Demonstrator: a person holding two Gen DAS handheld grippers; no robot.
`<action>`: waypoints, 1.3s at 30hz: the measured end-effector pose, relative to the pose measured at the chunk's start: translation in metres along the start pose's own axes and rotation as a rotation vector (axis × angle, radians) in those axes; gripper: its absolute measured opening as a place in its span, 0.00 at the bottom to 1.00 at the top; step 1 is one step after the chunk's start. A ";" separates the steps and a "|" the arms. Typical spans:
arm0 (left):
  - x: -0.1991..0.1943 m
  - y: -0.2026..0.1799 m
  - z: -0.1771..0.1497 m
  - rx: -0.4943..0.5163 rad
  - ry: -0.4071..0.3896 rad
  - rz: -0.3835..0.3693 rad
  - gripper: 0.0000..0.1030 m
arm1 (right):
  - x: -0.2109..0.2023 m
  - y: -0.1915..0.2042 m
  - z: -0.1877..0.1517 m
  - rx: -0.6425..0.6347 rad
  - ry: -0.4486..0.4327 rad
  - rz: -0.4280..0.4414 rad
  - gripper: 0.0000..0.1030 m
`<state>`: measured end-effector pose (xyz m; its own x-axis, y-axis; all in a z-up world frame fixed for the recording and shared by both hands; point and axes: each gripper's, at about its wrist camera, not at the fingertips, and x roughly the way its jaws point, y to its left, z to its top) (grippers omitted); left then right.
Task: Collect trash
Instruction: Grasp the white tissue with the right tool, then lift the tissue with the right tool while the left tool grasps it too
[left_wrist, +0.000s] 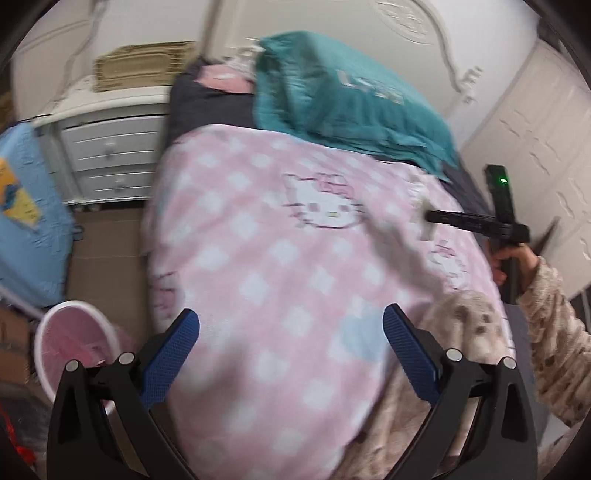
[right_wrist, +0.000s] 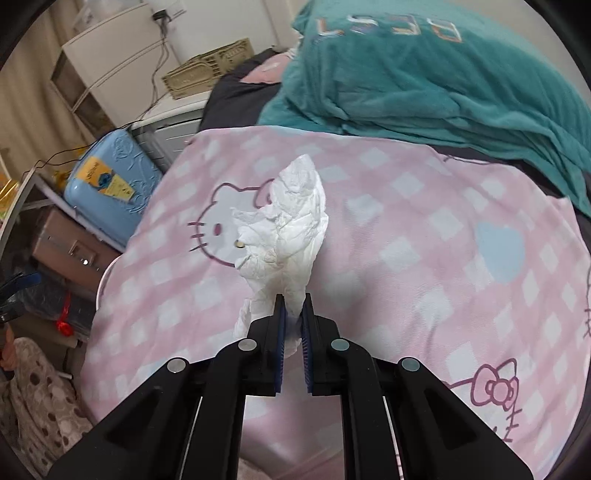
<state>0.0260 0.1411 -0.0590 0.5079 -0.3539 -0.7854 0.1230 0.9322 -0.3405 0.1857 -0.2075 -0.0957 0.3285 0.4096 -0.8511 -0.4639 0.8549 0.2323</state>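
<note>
right hand-held gripper (right_wrist: 292, 317), wrist view: blue pads pressed together on the lower end of a crumpled white tissue (right_wrist: 291, 225), which stands up and forward from the fingertips, clear of the pink checked cat-print blanket (right_wrist: 424, 258) beneath. a teal blanket (right_wrist: 424, 85) lies beyond the tissue, farther up the bed. left of this hand-held gripper are a light blue suitcase (right_wrist: 110, 181) and a cardboard box (right_wrist: 70, 247).

left hand-held gripper (left_wrist: 291, 343), wrist view (blurred): jaws spread wide, nothing between them, over the same pink blanket. to its lower left stands a pink mesh waste bin (left_wrist: 70, 339); to its upper left, a white nightstand (left_wrist: 110, 147). to its right, a hand (left_wrist: 517, 258) in a patterned sleeve holds the right hand-held gripper with the tissue at its tip.
</note>
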 end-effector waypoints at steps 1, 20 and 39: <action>0.006 -0.008 0.004 0.011 0.004 -0.036 0.95 | -0.002 0.002 -0.001 -0.003 -0.001 0.006 0.07; 0.120 -0.136 0.045 0.119 0.113 -0.398 0.73 | -0.034 0.005 -0.036 0.019 -0.016 0.276 0.07; 0.143 -0.168 0.044 0.159 0.180 -0.451 0.19 | -0.043 -0.008 -0.043 0.040 -0.017 0.368 0.07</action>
<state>0.1154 -0.0627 -0.0910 0.2213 -0.7181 -0.6598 0.4317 0.6788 -0.5940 0.1399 -0.2460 -0.0814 0.1599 0.6969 -0.6992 -0.5211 0.6611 0.5398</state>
